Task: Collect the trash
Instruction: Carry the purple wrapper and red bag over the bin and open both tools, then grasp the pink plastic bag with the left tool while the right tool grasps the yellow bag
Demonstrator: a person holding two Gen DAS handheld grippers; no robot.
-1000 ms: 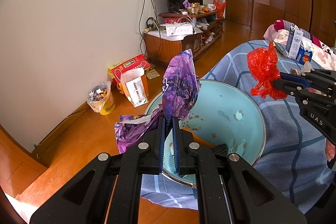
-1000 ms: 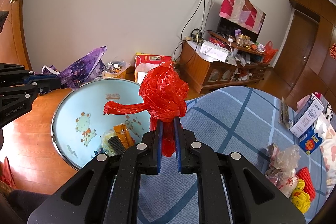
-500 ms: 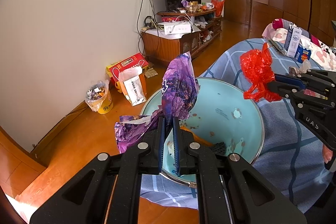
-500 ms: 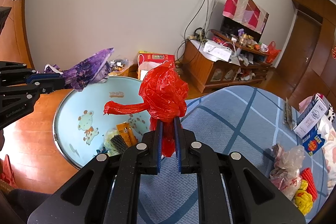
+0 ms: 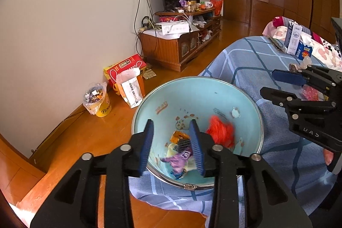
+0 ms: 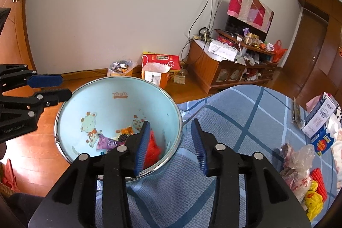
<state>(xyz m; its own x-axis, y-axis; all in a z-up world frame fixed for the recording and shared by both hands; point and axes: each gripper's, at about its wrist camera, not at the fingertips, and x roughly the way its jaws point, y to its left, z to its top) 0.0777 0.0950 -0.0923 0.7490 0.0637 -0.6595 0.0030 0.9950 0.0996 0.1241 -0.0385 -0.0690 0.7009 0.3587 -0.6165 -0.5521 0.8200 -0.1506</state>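
Observation:
A light blue basin [image 5: 192,95] with cartoon prints sits at the edge of the bed, its rim [image 6: 119,77] toward the floor. My left gripper [image 5: 171,127] hovers over its near side with jaws opening and nothing between them. The purple wrapper [image 5: 179,160] lies in the bottom among other scraps. A red plastic bag [image 5: 221,131] shows blurred inside the basin. My right gripper [image 6: 171,125] hangs over the basin's right rim, jaws opening and empty, with the red bag [image 6: 152,146] just below its left finger. Each view shows the other gripper [image 5: 269,82] [image 6: 65,87] at its side.
The bed's blue checked sheet [image 6: 235,121] carries more plastic bags and wrappers [image 6: 299,164] and cartons [image 6: 318,119] at the right. On the wooden floor by the wall stand a yellow bucket [image 5: 100,104], a red box [image 5: 126,66] and a wooden cabinet [image 5: 177,44].
Both grippers have opened. The purple wrapper left the left jaws and lies in the basin. The red bag left the right jaws and drops into the basin.

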